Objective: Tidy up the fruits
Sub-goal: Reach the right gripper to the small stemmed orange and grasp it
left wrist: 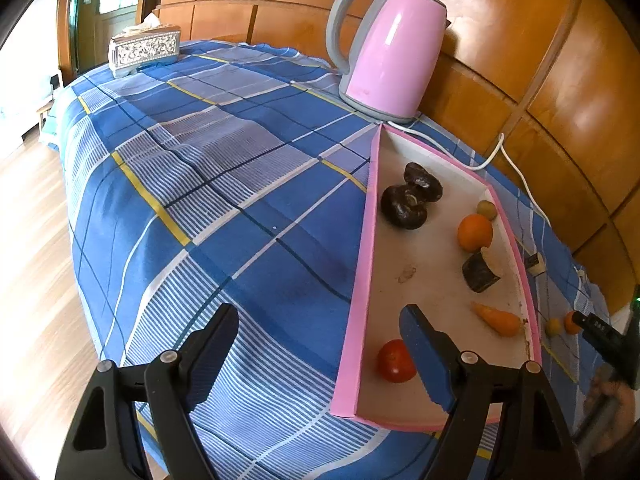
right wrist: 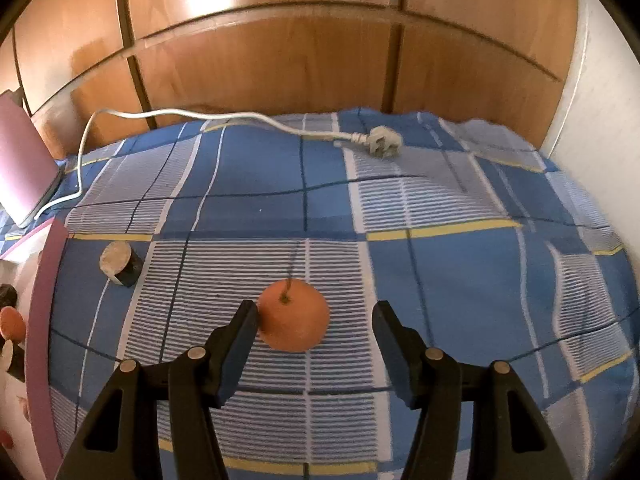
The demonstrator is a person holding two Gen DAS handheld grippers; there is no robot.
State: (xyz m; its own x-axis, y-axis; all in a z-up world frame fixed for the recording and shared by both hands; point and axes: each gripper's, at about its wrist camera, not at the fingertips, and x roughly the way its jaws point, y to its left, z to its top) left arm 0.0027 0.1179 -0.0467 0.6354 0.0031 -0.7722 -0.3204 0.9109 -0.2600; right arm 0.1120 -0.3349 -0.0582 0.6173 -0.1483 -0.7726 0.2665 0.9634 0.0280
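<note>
orange point(right wrist: 294, 316) lay on the bed's blue cloth between the right tool's point(right wrist: 314, 330) spread fingers, toward eleven o'clock, beside the left finger; left tool point(left wrist: 320, 350) spread, farther.

— Can any writing be read here?
— No. The kettle point(left wrist: 394, 46) carries a small mark low on its side, too blurred to read, and nothing else shows lettering.

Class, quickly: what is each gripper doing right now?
Left gripper: open, empty, over the tray's edge.
Right gripper: open, orange fruit between its fingers.
</note>
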